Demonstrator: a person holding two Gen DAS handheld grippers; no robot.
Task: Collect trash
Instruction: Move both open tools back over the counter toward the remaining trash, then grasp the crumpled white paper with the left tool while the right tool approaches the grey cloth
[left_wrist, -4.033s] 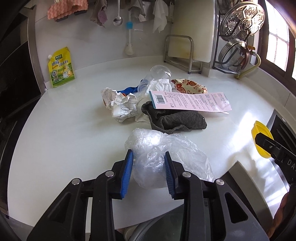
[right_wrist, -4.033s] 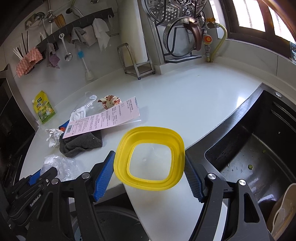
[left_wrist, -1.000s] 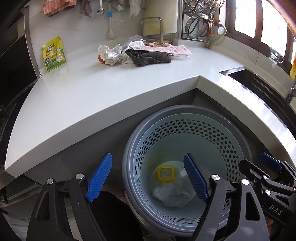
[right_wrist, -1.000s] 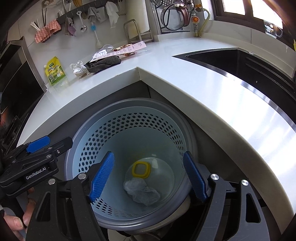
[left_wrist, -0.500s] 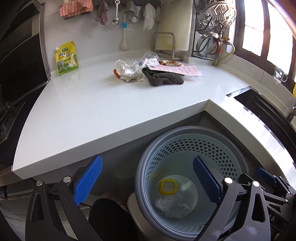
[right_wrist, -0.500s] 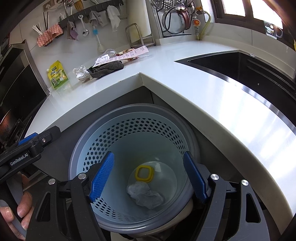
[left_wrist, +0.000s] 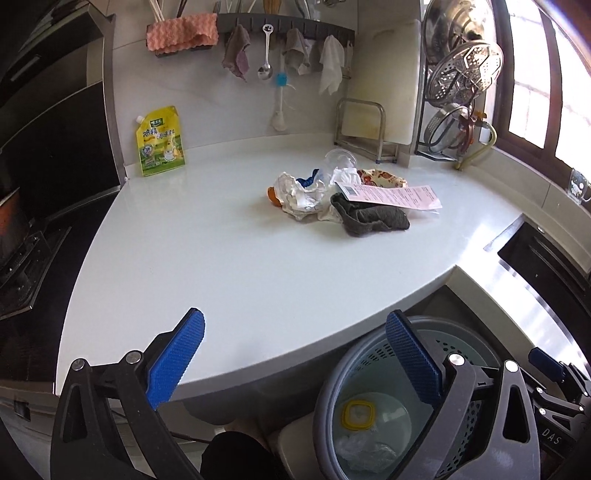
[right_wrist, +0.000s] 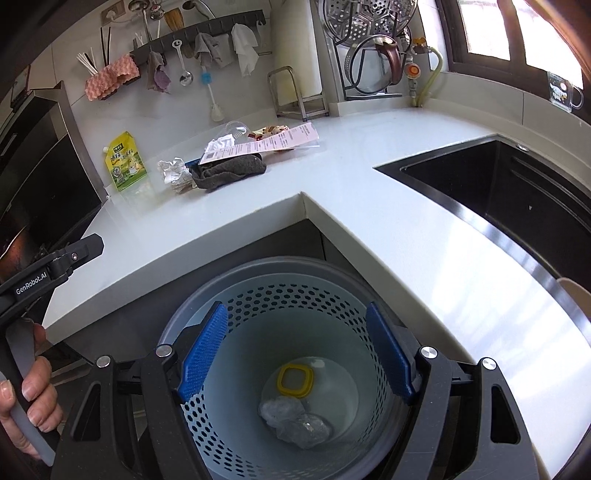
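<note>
A grey perforated trash bin (right_wrist: 258, 273) stands below the counter corner; it also shows in the left wrist view (left_wrist: 476, 332). Inside lie a yellow lid ring (right_wrist: 295, 380) and a crumpled clear plastic bag (right_wrist: 291, 421). On the white counter (left_wrist: 221, 258) a trash pile holds crumpled paper (left_wrist: 299, 194), a dark grey sock (left_wrist: 373, 218), a pink slip (left_wrist: 391, 194) and a clear cup (left_wrist: 338, 158). My left gripper (left_wrist: 295, 358) is open and empty at the counter's front edge. My right gripper (right_wrist: 295, 354) is open and empty above the bin.
A yellow-green pouch (left_wrist: 159, 141) leans on the back wall. A cutting board rack (left_wrist: 365, 125) and a dish rack (left_wrist: 461, 99) stand at the back right. A dark sink (right_wrist: 517, 192) lies to the right, a stove (left_wrist: 22, 240) to the left.
My left gripper has risen from over the bin and now faces the counter and the trash pile. My right gripper stays above the bin, slightly higher. Bag and lid lie in the bin.
</note>
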